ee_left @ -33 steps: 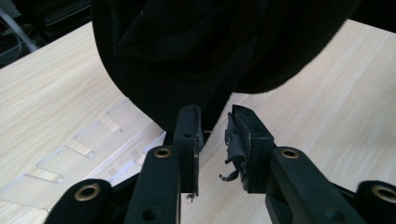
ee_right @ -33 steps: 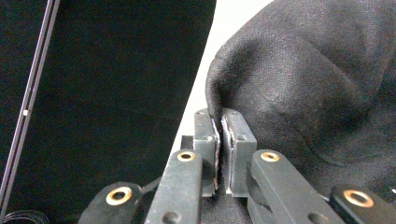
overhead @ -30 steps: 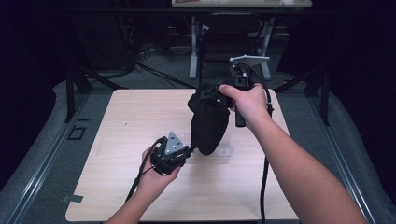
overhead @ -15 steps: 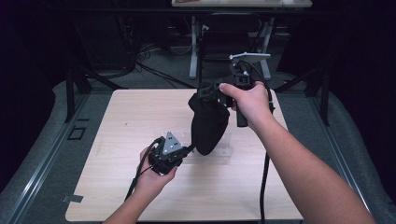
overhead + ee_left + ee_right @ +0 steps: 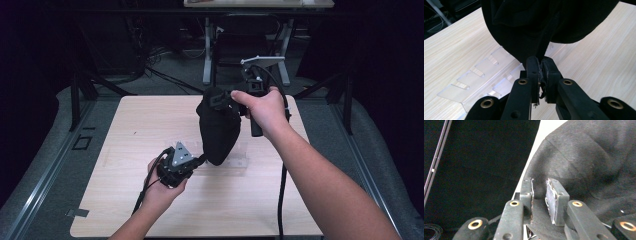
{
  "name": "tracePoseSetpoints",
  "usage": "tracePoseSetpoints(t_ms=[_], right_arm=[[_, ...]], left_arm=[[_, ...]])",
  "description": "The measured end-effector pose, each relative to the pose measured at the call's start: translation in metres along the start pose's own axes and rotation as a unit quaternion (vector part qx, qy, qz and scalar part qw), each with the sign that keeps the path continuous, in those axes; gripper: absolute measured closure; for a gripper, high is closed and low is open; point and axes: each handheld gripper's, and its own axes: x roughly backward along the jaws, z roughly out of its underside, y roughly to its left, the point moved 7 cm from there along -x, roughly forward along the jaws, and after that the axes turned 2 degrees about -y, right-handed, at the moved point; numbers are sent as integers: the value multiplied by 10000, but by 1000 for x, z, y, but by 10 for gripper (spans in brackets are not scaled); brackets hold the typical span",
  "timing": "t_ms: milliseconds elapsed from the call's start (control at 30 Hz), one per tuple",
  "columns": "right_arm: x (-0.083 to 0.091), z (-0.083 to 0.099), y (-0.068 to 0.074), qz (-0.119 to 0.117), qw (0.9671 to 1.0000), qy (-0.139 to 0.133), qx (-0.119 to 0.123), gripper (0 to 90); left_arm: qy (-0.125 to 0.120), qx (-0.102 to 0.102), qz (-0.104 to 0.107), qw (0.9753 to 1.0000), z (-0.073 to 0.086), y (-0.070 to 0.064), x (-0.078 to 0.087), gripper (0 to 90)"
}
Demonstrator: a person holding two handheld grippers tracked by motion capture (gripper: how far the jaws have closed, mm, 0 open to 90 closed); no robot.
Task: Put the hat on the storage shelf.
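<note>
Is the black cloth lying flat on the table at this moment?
No: the black cloth hangs bunched above the table, held up by the right gripper and pinched low by the left gripper.

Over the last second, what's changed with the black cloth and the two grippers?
Little has changed. The right gripper has lifted the top of the black cloth slightly, so it hangs a bit higher over the clear plastic rack. The left gripper stays shut on the cloth's lower edge, about where it was. Nothing was let go, and the wooden table is as before.
</note>
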Motion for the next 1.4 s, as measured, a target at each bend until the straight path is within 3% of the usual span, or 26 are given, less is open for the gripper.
tracePoseSetpoints(t_ms=[233,433,867,1000,1067,1200,1333,1400], right_arm=[[-4,1,-2,112,9999,66,41,860],[-9,2,1,73,9999,99,87,825],[1,1,-8,200,9998,8,91,819],[2,2,-13,216,9998,-1,34,819],[3,3,-16,226,9997,2,23,815],[6,4,-22,257,9997,-37,-9,792],[9,8,-26,426,9990,-33,105,775],[11,11,-28,545,9983,-8,189,773]], left_arm=[[2,6,-12,10000,3,1,1,860],[12,32,-45,10000,8,4,2,862],[259,-121,-346,9990,28,14,0,865],[387,128,-306,9987,42,15,-7,864],[354,-98,-158,9992,45,20,-9,864],[321,135,-169,9992,50,24,-8,861],[242,324,-127,9991,53,24,-8,855],[243,277,-144,9992,53,25,-7,851]])
